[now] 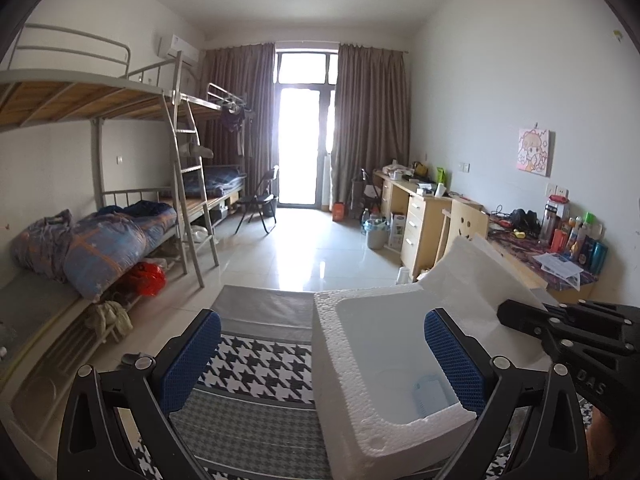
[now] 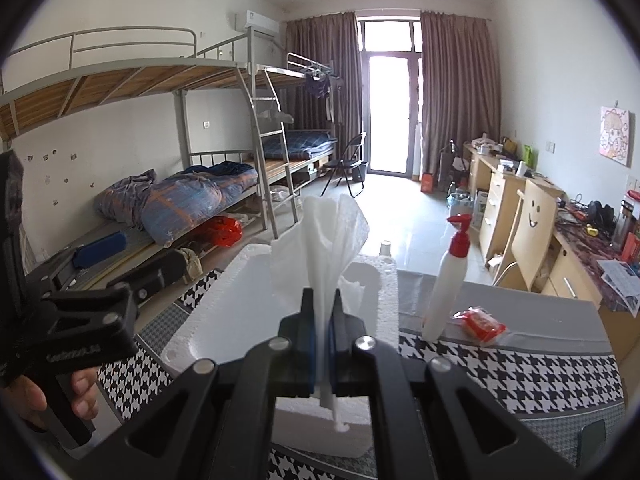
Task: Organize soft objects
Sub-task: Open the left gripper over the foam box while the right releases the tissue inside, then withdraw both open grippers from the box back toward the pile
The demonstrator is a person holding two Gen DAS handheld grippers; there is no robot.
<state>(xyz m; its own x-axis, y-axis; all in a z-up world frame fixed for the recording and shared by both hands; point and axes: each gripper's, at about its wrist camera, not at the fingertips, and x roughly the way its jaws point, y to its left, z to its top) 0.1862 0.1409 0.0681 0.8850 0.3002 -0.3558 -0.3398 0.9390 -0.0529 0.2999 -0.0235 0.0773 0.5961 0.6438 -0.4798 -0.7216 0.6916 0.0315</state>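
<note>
Right gripper (image 2: pixel 320 332) sat closest to the lens, jaws pinched tight on a white tissue (image 2: pixel 320 236) that fanned out above the fingers, right over the big foam box (image 1: pixel 384 364) on the houndstooth tablecloth (image 2: pixel 500 372). Left gripper (image 1: pixel 320 360) had its blue pads (image 1: pixel 188 356) spread wide and empty, straddling the box's near wall. I'd say lower the tissue well inside before letting go, since it's floppy and could drape over the rim.

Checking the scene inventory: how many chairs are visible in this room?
2: a black folding chair near the balcony door, and a wooden chair with a smiley face at the desks. Others may be hidden.
</note>
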